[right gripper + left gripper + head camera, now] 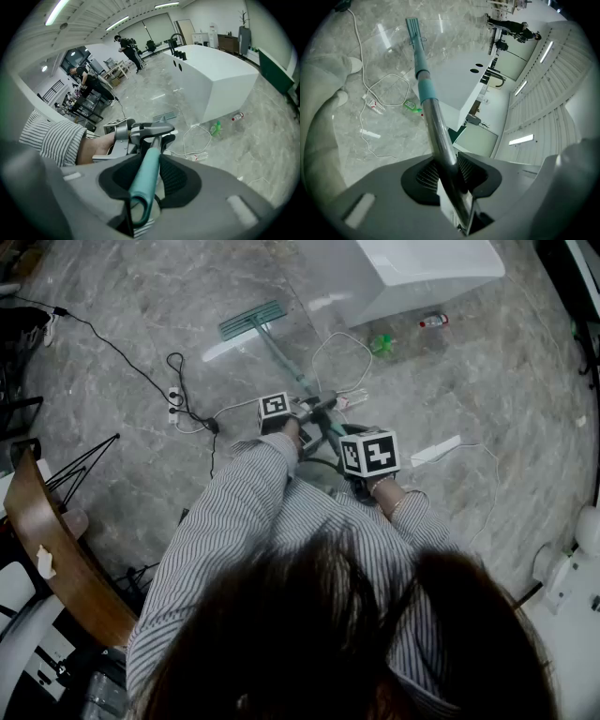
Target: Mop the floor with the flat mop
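The flat mop (251,319) lies with its green head on the grey floor (141,446) in the upper middle of the head view. Its pole slants down to the middle of the frame, where both grippers hold it. The left gripper (321,409) is clamped tight on the shiny metal part of the pole (438,140). The right gripper (147,178) is clenched on the teal grip at the pole's top end, just behind the left one. Each gripper's cube has black and white square marks. At the upper right, a green bottle (382,343) and a red-capped bottle (433,322) lie by a white counter (422,268). Their labels are too small to read.
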Motion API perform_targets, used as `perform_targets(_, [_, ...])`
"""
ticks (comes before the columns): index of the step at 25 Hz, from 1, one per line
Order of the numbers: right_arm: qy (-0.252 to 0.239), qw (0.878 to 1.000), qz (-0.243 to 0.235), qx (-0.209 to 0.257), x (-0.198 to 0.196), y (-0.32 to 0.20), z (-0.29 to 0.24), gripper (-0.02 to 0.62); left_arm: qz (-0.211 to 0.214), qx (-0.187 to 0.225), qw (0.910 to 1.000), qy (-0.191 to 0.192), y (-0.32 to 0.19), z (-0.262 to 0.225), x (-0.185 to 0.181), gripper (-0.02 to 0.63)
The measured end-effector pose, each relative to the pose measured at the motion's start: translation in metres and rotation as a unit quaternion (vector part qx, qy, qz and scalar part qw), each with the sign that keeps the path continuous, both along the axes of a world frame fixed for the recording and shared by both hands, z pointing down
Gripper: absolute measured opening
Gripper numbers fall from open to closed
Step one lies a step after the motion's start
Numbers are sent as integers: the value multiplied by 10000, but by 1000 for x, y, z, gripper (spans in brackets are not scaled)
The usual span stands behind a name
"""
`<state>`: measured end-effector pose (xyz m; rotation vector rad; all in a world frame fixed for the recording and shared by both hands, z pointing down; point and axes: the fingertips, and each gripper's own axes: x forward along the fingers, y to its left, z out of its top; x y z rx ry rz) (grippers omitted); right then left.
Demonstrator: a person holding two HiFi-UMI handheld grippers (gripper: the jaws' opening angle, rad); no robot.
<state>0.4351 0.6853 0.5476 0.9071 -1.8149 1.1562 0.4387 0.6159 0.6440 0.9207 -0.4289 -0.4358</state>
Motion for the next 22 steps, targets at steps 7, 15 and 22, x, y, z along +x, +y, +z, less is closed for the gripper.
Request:
perform_targets(7, [-7,10000,36,31,0,5,1,121,143,242,9993,-265,2,-2,0,110])
perform_targets(15, [-36,9995,308,84,11,4,0,115,377,325,9982,-327,3,-5,10,117])
perform_targets(22, [40,9996,267,-24,0,-26,7,115,707,260,9964,-393,-26,4,1,117])
